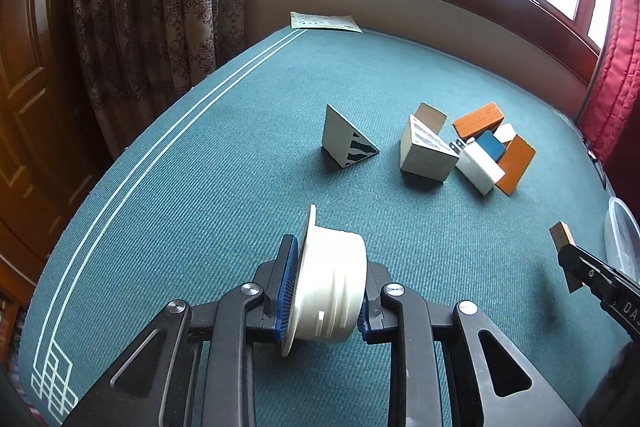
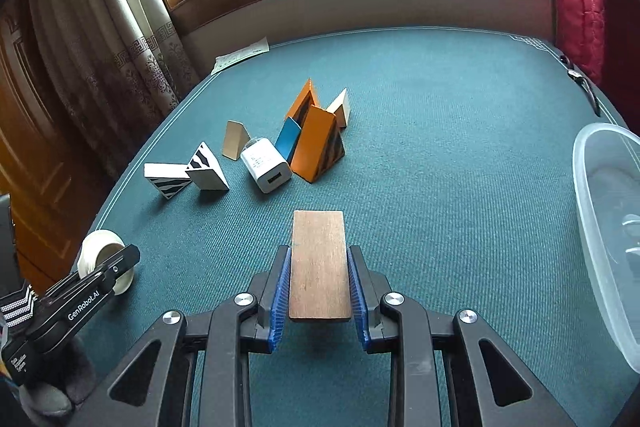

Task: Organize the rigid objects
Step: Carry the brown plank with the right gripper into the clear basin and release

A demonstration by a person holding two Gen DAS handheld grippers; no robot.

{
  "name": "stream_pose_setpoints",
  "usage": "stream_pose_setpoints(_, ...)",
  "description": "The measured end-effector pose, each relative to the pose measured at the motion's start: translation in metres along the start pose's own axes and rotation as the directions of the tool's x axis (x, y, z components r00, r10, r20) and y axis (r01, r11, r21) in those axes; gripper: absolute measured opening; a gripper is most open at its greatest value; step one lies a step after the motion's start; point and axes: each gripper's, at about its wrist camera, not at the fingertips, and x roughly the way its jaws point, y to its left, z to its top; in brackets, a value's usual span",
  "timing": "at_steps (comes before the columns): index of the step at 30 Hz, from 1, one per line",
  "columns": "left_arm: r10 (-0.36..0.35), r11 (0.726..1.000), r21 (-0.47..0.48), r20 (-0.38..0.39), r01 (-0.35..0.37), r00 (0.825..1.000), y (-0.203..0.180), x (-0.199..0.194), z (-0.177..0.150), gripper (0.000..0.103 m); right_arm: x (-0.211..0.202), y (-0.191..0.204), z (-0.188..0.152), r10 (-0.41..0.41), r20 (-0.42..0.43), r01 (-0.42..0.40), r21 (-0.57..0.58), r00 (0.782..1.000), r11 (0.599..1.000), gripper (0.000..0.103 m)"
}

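Left gripper (image 1: 324, 291): fingers pinching a white cap (image 1: 332, 291) on its flat faces, flange against the left pad, held above the teal worktop (image 1: 200, 167). Right gripper (image 2: 318, 287): fingers pinching a brown block (image 2: 318, 265) across its long edges, block level and pointing forward, also off the surface.

The clear tub (image 2: 604, 227) stands at the right edge of the worktop, just beside the right gripper and well apart from the left. It is judged to be the collecting place; its contents cannot be made out.

Remaining items sit in a loose cluster in mid-worktop: a white charger (image 2: 266, 163), a blue block (image 2: 289, 139), an orange wedge (image 2: 316, 147) and a second orange piece behind, plus two zebra-patterned wedges (image 2: 188, 175) to the left. Several lean on one another.

Step in hand, as judged: carry the brown block to the tub. Recommendations:
- Swing right and lift the block's front end over the rim before lowering; the block overhangs the fingers and could clip the wall
- Part the fingers only once the block is low inside the tub, so it does not bounce
- Keep the cap clear until the right gripper is out; both arms at the tub would crowd
- The cap's grip looks slightly skewed; avoid jolts
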Motion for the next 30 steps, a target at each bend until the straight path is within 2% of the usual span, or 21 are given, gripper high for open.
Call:
stream_pose_setpoints(14,-0.047,0.995,0.088,0.034,0.044,0.998,-0.042,-0.021,0.0,0.023,-0.042,-0.034,-0.001,-0.008,0.099,-0.001,0.084,0.995,0.996,0.029)
stream_pose_setpoints(24,-0.081,0.986,0.153,0.05,0.072,0.995,-0.073,-0.033,-0.001,0.023,-0.079,-0.073,0.0,-0.077,0.181,0.047,0.162,0.98,0.986,0.029)
stream_pose_setpoints(30,-0.102,0.979,0.184,0.054,0.09,0.993,-0.092,-0.038,0.0,0.023,-0.099,-0.103,-0.001,-0.153,0.208,0.111,0.202,0.966,0.973,0.029)
